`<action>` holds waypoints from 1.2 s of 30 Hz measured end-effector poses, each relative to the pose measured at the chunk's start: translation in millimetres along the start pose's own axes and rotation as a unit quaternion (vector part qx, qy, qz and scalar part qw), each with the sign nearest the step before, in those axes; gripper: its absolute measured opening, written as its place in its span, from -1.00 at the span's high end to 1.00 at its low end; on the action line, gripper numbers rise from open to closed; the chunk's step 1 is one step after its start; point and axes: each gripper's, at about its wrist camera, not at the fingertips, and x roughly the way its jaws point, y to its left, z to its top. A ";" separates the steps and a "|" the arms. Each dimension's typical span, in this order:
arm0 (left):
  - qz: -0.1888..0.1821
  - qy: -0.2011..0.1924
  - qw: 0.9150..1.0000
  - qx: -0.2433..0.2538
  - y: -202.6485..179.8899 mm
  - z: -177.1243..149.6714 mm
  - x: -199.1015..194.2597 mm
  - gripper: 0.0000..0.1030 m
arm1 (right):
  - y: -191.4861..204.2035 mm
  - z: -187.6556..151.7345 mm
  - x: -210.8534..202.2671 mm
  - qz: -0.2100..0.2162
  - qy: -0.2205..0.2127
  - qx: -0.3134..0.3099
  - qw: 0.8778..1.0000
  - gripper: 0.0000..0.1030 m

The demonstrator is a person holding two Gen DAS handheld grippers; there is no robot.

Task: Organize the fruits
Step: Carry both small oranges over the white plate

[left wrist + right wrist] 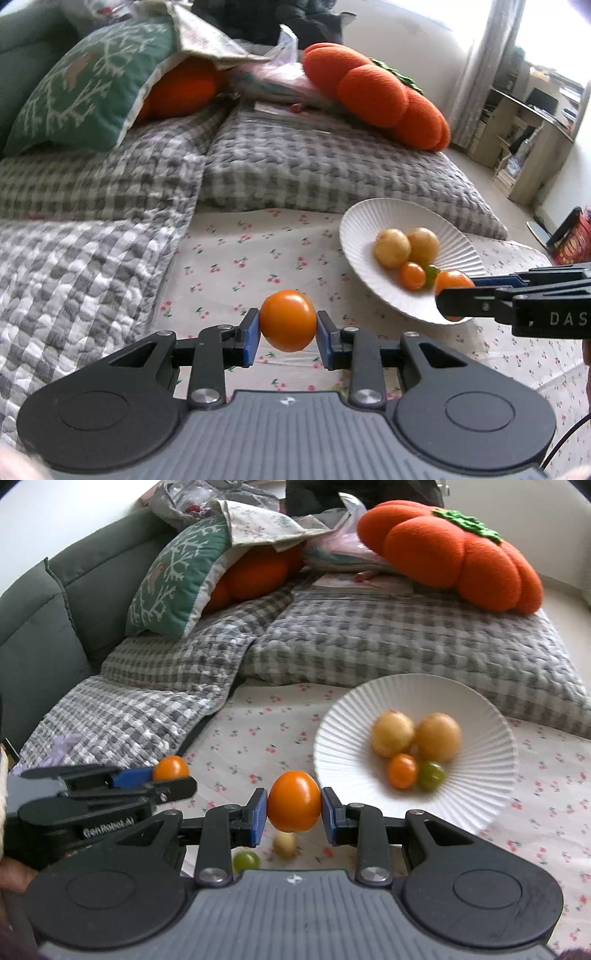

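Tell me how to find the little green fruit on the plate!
Look at the white ribbed plate on the cherry-print sheet. Four fruits huddle in its middle. The green fruit is the small one nearest the front, beside a small orange one, below two big yellow ones.

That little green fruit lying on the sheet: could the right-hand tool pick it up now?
Probably not yet. The right gripper already has its fingers shut on an orange fruit, so nothing else fits between them. The green fruit itself lies uncovered on the sheet just below.
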 end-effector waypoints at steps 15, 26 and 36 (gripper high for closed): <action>-0.043 0.001 0.998 0.049 -60.1 12.6 10.3 0.62 | -88.4 -4.0 -27.1 -0.031 -0.031 0.102 0.994 0.46; -0.042 0.011 0.995 0.095 -107.6 21.6 72.3 0.62 | -116.7 4.9 3.6 -0.056 -0.025 0.110 0.992 0.46; -0.040 0.023 0.992 0.121 -121.4 24.1 106.2 0.62 | -123.4 6.3 36.1 -0.058 -0.005 0.097 0.994 0.46</action>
